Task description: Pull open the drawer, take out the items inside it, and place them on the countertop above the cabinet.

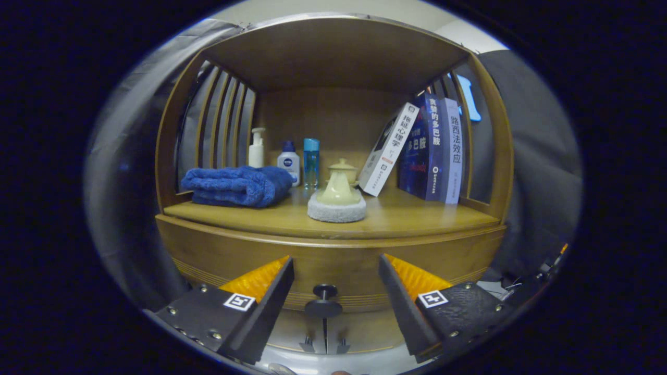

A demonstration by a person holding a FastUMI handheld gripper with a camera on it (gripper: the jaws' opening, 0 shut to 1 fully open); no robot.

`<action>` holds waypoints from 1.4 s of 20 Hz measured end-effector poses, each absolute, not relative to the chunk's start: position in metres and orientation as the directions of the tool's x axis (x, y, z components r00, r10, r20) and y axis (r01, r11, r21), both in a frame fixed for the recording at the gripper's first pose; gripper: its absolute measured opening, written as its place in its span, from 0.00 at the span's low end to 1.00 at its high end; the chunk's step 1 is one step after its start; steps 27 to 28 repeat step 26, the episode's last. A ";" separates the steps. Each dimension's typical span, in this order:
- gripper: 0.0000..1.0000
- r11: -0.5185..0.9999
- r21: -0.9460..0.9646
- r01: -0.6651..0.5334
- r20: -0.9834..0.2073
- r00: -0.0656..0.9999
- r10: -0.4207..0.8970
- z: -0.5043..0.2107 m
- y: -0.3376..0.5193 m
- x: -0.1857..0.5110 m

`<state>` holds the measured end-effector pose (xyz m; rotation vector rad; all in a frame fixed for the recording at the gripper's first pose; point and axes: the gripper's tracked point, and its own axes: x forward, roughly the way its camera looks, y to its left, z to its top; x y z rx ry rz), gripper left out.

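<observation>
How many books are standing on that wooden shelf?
3, at the shelf's far side from the blue towel: a white book leaning, then two blue books. More may hide behind. The open claw flanks the drawer knob.

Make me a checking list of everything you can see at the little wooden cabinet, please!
Surface: wooden countertop above the drawer, partly bare at the front.
Job's things: drawer shut; its dark knob sits between the fingers; contents hidden.
Clutter: folded blue towel, pump bottle, white bottle, blue bottle, cream lidded pot on a grey pad, three books leaning at the right.
Grippers: gripper open, fingers either side of the knob, not touching it.
Cables: thin wires beside the cabinet, low on the right.
Surroundings: slatted cabinet sides, dark cloth wall.
</observation>
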<state>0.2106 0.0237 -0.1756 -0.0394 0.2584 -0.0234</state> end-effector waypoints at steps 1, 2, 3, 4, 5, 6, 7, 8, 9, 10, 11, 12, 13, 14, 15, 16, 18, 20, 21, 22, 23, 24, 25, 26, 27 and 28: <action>0.98 0.999 -0.042 0.014 -0.244 0.969 -0.024 -0.169 0.024 0.204; 0.98 0.999 -0.044 0.012 -0.235 0.972 -0.022 -0.162 0.023 0.197; 0.98 0.999 -0.043 0.010 -0.221 0.975 -0.019 -0.154 0.022 0.189; 0.98 0.999 -0.044 0.006 -0.206 0.978 -0.014 -0.145 0.021 0.181; 0.98 0.999 -0.048 0.002 -0.193 0.981 -0.011 -0.137 0.019 0.171; 0.98 0.999 -0.054 -0.003 -0.180 0.984 -0.007 -0.128 0.017 0.161; 0.98 0.998 -0.060 -0.007 -0.166 0.986 -0.003 -0.120 0.016 0.151; 0.98 0.998 -0.065 -0.007 -0.151 0.988 -0.003 -0.110 0.012 0.142; 0.98 0.998 -0.070 -0.003 -0.133 0.991 -0.007 -0.099 0.007 0.131; 0.98 0.997 -0.072 0.007 -0.111 0.994 -0.015 -0.088 0.002 0.121; 0.98 0.997 -0.068 0.021 -0.091 0.996 -0.027 -0.078 -0.003 0.110; 0.98 0.998 -0.059 0.034 -0.074 0.997 -0.038 -0.070 -0.008 0.100; 0.98 0.998 -0.047 0.045 -0.067 0.997 -0.048 -0.063 -0.014 0.094; 0.98 0.998 -0.035 0.055 -0.064 0.996 -0.057 -0.060 -0.018 0.082; 0.98 0.998 -0.025 0.065 -0.063 0.996 -0.066 -0.057 -0.023 0.071; 0.98 0.997 -0.018 0.079 -0.060 0.995 -0.080 -0.054 -0.029 0.061; 0.98 0.995 -0.005 0.101 -0.048 0.994 -0.101 -0.048 -0.042 0.044; 0.97 0.993 0.010 0.119 -0.048 0.992 -0.119 -0.045 -0.053 0.028; 0.97 0.991 0.016 0.130 -0.048 0.990 -0.129 -0.044 -0.059 0.021; 0.97 0.990 0.017 0.138 -0.045 0.989 -0.137 -0.042 -0.065 0.015; 0.97 0.989 0.018 0.145 -0.040 0.989 -0.144 -0.039 -0.069 0.011; 0.97 0.988 0.019 0.151 -0.038 0.988 -0.150 -0.037 -0.074 0.009; 0.97 0.987 0.021 0.158 -0.039 0.987 -0.157 -0.037 -0.078 0.005; 0.97 0.987 0.020 0.162 -0.038 0.986 -0.161 -0.035 -0.081 0.002; 0.97 0.987 0.020 0.162 -0.038 0.986 -0.161 -0.035 -0.081 0.002; 0.97 0.987 0.020 0.162 -0.038 0.986 -0.161 -0.035 -0.081 0.002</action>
